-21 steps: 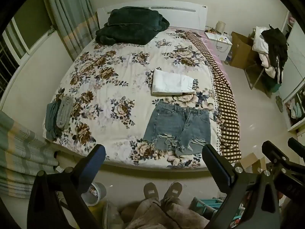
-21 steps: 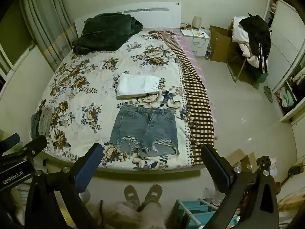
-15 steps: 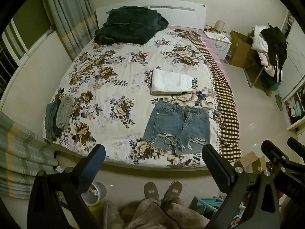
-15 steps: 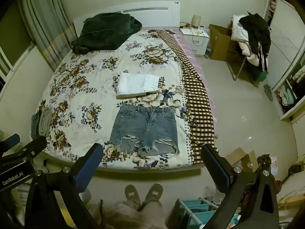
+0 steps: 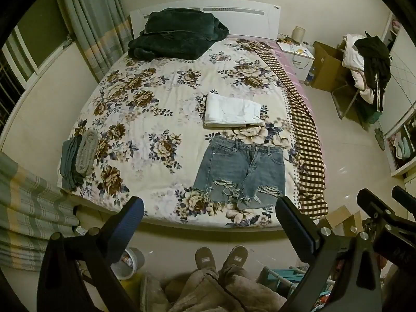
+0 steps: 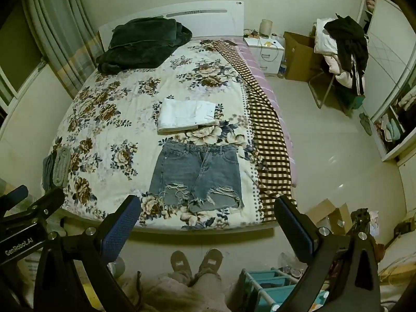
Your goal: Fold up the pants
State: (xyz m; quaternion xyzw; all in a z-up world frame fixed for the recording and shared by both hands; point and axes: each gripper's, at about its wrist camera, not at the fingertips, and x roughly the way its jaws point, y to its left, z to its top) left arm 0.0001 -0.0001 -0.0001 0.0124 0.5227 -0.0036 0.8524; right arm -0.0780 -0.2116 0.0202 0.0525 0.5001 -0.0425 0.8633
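Frayed blue denim shorts (image 5: 240, 171) lie flat near the foot of the flowered bed (image 5: 145, 119), waistband toward the headboard; they also show in the right wrist view (image 6: 197, 174). Folded white pants (image 5: 232, 110) lie just beyond them, seen too in the right wrist view (image 6: 187, 115). My left gripper (image 5: 208, 221) is open and empty, held back above the bed's foot edge. My right gripper (image 6: 206, 218) is open and empty, also short of the shorts.
A dark green blanket (image 5: 176, 36) lies at the headboard. Rolled grey clothes (image 5: 78, 160) sit at the bed's left corner. A checked cloth (image 5: 304, 130) runs down the right edge. My slippered feet (image 5: 221, 257) stand at the foot; a chair with clothes (image 6: 343, 52) stands right.
Both views have shifted slightly; the bed and shorts sit a little higher in frame. Both grippers stay open and empty.
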